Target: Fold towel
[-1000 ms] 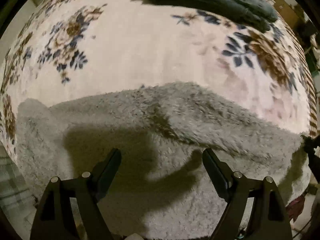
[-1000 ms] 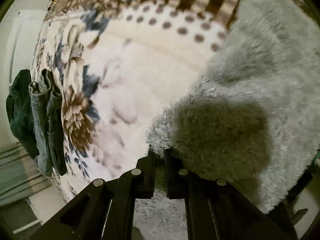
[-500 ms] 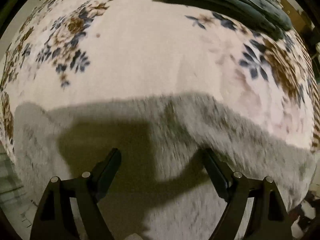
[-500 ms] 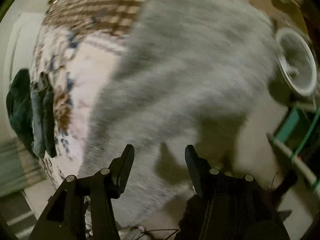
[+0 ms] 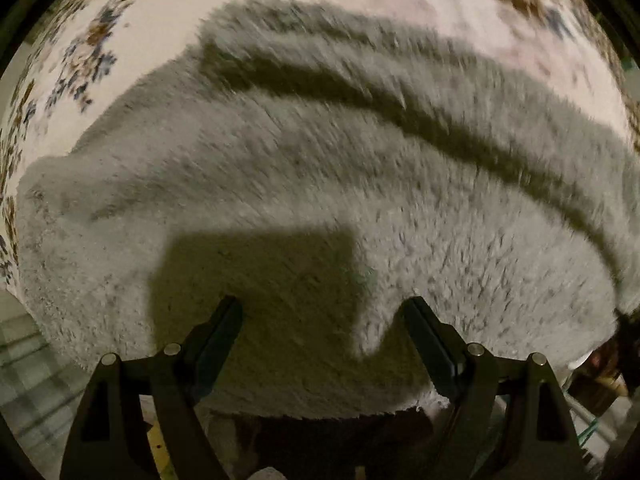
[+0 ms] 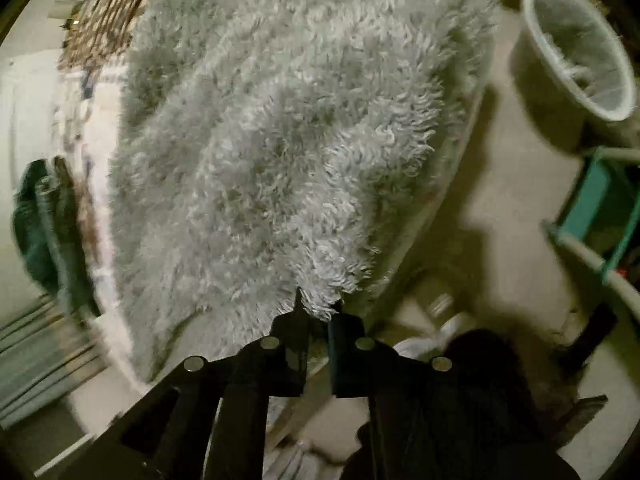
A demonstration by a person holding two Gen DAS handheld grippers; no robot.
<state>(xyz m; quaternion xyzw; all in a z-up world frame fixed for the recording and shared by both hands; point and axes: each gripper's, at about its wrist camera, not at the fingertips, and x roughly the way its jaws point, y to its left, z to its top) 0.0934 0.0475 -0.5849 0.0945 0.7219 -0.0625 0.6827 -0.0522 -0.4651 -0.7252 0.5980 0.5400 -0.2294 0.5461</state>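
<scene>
While right tool [image 6: 318, 314] pinches towel [image 6: 280, 140] edge, left tool [image 5: 324, 320] hovers spread.

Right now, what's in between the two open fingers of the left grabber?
Only the fluffy grey towel, darkened by shadow, fills the gap of the left gripper. The left wrist view shows it.

Fluffy grey towel [image 5: 320, 184] lies rumpled, seemingly folded over, on floral bedding.
</scene>
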